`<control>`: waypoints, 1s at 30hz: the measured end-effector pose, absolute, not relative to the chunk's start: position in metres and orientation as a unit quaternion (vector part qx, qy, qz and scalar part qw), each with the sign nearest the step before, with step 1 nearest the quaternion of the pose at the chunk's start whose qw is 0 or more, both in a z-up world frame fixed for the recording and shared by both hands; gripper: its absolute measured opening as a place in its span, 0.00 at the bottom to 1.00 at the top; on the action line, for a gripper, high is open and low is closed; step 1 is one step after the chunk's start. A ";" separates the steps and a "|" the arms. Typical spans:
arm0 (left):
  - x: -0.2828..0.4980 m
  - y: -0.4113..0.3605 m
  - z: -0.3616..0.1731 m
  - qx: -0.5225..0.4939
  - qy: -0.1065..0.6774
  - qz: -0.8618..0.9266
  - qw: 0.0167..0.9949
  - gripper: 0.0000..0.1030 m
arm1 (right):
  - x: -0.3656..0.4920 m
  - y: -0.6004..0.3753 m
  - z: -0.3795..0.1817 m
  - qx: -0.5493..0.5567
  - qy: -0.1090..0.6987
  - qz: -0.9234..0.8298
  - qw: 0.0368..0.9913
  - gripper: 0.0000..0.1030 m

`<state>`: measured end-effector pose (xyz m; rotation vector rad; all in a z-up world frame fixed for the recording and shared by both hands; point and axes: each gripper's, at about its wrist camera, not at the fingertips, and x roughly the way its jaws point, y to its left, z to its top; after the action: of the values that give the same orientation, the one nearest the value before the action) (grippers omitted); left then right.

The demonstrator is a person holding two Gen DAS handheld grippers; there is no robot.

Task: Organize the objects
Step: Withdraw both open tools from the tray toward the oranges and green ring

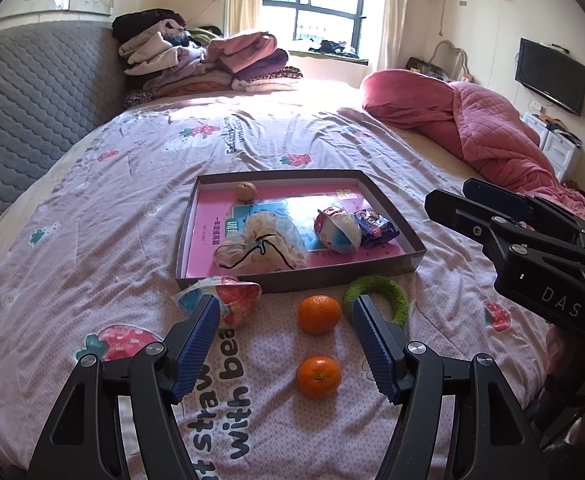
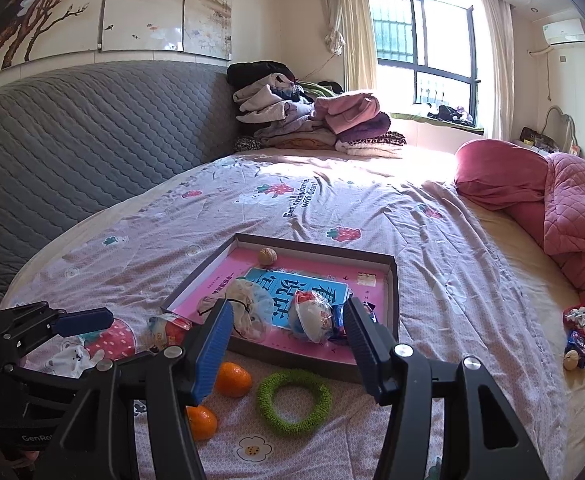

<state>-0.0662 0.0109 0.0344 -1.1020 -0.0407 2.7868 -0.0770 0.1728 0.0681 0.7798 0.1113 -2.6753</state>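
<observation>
Both grippers hang over the bed with their jaws spread and nothing between the pads. The left gripper (image 1: 284,340) has two oranges out past its fingertips: the near orange (image 1: 318,377) lies between the two fingers, the far orange (image 1: 319,314) just ahead of it. Off its left fingertip is a red-and-white snack bag (image 1: 228,300), and just past its right fingertip is a fuzzy green ring (image 1: 376,294), partly hidden by that finger.

Straight ahead of both tools is the shallow box tray (image 1: 196,216) on the strawberry-print bedsheet (image 1: 92,184). Inside it: a walnut (image 1: 246,191) at the far side, a pale drawstring pouch (image 1: 258,246) near the front wall, a white-and-red snack pack (image 1: 338,229), and a dark blue wrapper (image 1: 374,227) touching it.

From the right gripper (image 2: 286,344), the green ring lies just below the gap between its fingers, and the two oranges are by its left finger, one partly hidden behind it. The left tool shows at the far left of that view.

Way off to the right gripper's right, by the pink quilt (image 2: 572,216), there's a small cluster of loose items (image 2: 580,340), too small to make out.
</observation>
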 end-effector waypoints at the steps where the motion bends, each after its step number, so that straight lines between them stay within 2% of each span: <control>1: -0.065 0.012 0.033 -0.368 -0.012 0.927 0.071 0.68 | -0.076 0.173 0.068 0.276 0.039 -0.944 0.176 0.55; 30: -0.059 0.031 -0.001 -0.416 0.015 0.906 0.079 0.68 | -0.075 0.185 0.037 0.320 0.039 -0.932 0.164 0.55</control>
<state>-0.0588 0.0311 -0.0010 -1.2455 0.0451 2.7100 -0.0746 0.1854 0.0365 0.9112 0.1106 -2.6582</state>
